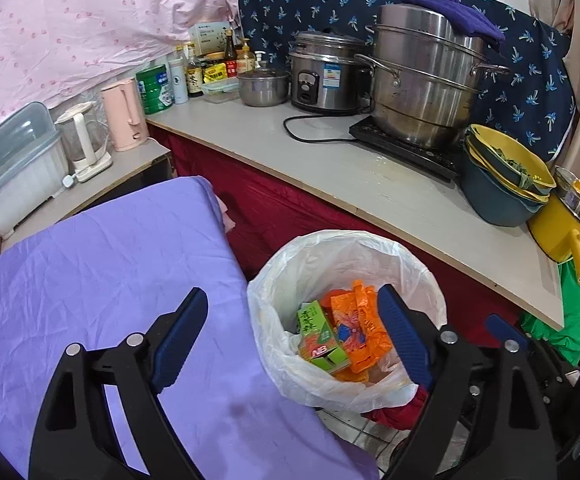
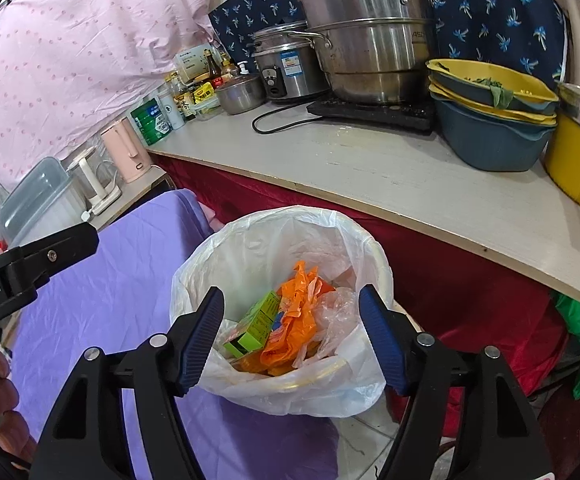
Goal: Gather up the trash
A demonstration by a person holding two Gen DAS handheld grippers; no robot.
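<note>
A trash bin lined with a white plastic bag stands on the floor below the counter. Inside lie a green carton, an orange plastic bag and a clear plastic wrapper. My left gripper is open and empty, above the bin's left rim and the purple cloth. My right gripper is open and empty, right over the bin's mouth. The left gripper's body also shows at the left of the right wrist view.
A purple cloth-covered surface sits left of the bin. The grey counter behind holds steel pots, a rice cooker, stacked bowls, a yellow pot, bottles and kettles. Red cloth hangs below it.
</note>
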